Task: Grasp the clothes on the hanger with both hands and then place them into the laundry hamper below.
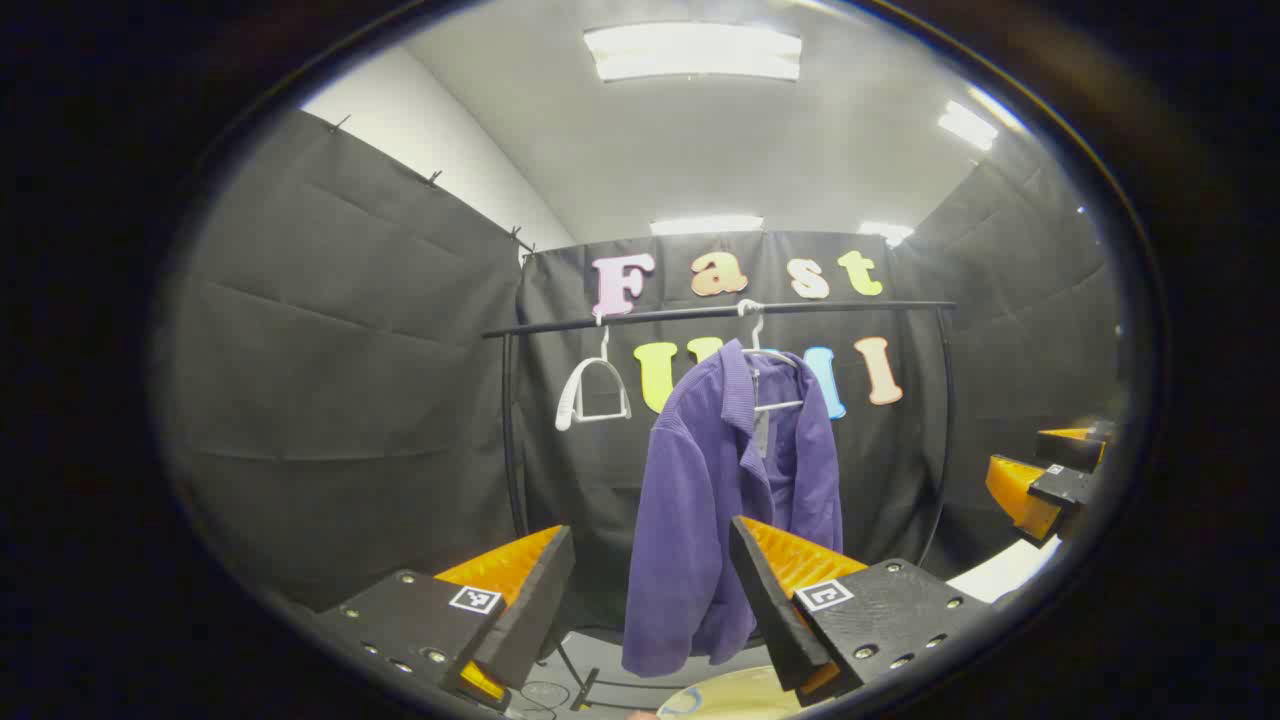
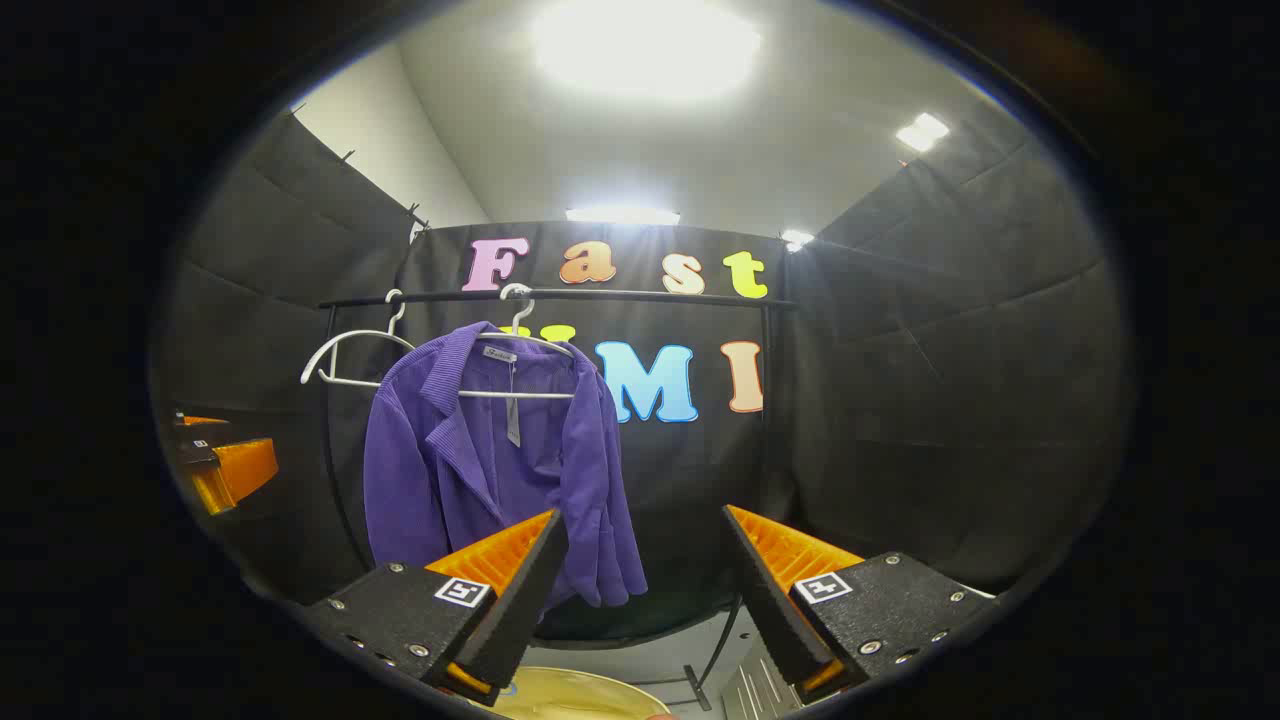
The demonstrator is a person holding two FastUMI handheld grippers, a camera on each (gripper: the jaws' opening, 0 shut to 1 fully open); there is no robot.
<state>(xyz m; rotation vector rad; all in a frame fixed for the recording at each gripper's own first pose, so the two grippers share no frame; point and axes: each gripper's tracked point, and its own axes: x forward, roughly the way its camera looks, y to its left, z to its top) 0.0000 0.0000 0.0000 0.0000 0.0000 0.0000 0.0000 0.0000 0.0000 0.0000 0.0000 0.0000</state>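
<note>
Both grippers level, aimed fwd at rack: left gripper (image 1: 652, 590) and right gripper (image 2: 642, 580) wide open, empty; purple jacket (image 1: 715, 500) hangs vertical on white hanger (image 1: 770, 375), collar up.

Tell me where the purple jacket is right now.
The purple jacket hangs on a white hanger from the black rail, beside an empty hanger, ahead of both open grippers.

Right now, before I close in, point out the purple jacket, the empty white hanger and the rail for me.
purple jacket (image 2: 440, 470): right gripper view, on its front panel.
empty white hanger (image 2: 345, 352): right gripper view, on its sloping arm.
rail (image 2: 640, 296): right gripper view, on the bare bar.
</note>
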